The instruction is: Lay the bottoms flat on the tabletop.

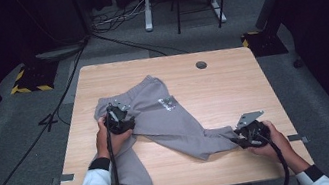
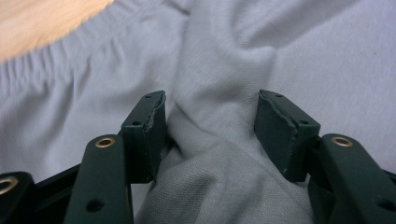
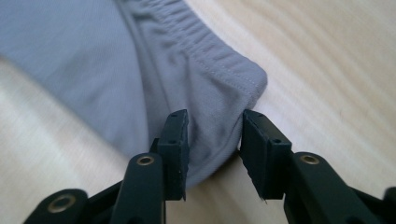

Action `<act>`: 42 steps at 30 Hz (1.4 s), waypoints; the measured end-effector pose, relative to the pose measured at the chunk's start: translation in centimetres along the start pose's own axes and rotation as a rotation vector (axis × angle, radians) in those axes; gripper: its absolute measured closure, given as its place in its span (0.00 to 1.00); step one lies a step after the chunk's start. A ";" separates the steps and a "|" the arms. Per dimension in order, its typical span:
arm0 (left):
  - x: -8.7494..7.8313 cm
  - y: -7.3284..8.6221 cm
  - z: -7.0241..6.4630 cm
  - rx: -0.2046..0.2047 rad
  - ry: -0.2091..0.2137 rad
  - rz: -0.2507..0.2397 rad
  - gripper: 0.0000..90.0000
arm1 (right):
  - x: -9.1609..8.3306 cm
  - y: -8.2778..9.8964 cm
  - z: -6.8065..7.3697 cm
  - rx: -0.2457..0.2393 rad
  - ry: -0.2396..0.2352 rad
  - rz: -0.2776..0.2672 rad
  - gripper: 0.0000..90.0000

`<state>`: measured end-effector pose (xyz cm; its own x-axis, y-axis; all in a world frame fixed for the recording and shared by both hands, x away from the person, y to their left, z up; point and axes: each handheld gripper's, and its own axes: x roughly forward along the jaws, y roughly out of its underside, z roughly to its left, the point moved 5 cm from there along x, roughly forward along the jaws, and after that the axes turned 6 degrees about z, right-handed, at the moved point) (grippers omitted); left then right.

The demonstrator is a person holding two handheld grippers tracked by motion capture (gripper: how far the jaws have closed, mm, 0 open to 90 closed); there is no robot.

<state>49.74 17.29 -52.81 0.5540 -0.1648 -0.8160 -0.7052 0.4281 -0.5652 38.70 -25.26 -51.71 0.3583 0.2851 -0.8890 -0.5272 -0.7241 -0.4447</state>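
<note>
Two hand-held grippers, left point(image 1: 117, 119) mid-frame and right point(image 1: 251, 134) lower right, straddle gray sweatpants point(image 1: 167, 120) on a table point(image 1: 222, 88), jaws apart around fabric, apparently poised to pinch it.

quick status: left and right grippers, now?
Left gripper: open, a fold of the grey pants between its fingers.
Right gripper: open around the pant cuff.

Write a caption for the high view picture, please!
Two handheld grippers, left and right, work on grey sweatpants spread across a wooden table.
</note>
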 end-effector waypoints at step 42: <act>2.1 -5.5 -13.0 0.160 0.199 -0.035 0.38 | 2.0 -3.5 -1.9 0.016 0.004 -0.005 0.79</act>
<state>49.04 3.01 -53.01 0.4676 -0.3473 -0.8129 -0.5996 0.5511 -0.5804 42.75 -23.33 -51.70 0.3643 0.2860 -0.8863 -0.5379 -0.7123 -0.4509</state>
